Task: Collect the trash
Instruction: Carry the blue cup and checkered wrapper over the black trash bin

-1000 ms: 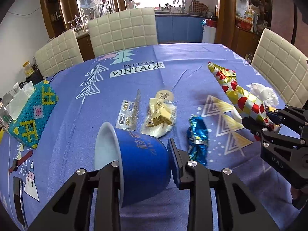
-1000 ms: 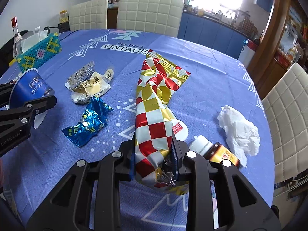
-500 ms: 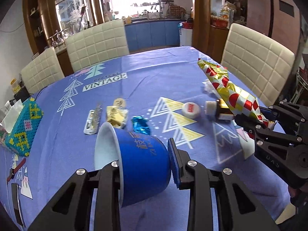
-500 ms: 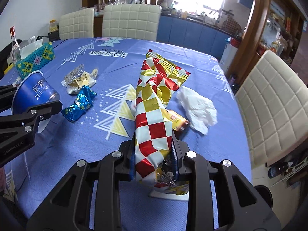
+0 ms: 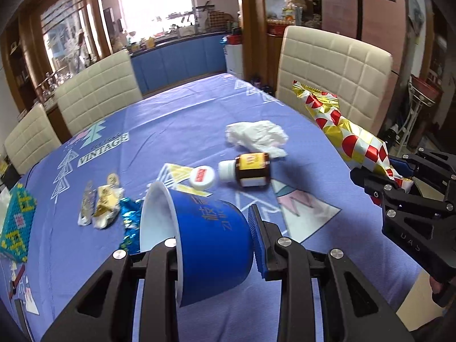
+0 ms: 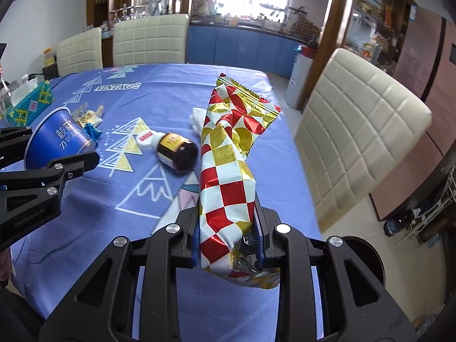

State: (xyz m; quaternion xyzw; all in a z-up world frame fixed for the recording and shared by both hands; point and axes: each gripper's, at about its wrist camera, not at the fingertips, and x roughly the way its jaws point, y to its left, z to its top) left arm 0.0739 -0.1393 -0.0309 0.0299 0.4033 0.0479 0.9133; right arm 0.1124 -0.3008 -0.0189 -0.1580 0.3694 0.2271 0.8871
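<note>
Left gripper (image 5: pixel 213 239): jaws clamped on blue cup (image 5: pixel 211 245), cup on its side, mouth facing left, held above near edge of table (image 5: pixel 176 119). Right gripper (image 6: pixel 226 239): jaws closed tight on checkered snack bag (image 6: pixel 228 171), held upright off table toward right edge. Judgement: carry-to-bin step; keep both grips firm, cup mouth level, bag clear of brown bottle (image 5: pixel 252 169) and tissue (image 5: pixel 256 135).

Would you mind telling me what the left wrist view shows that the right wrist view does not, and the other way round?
Only the left wrist view shows the crumpled tissue whole and the cup's white inside. Only the right wrist view shows the black bin rim below the right gripper. Both show the blue cup clamped in the left gripper, the red and gold snack bag in the right one, the brown bottle lying on the blue tablecloth and the white cap.
</note>
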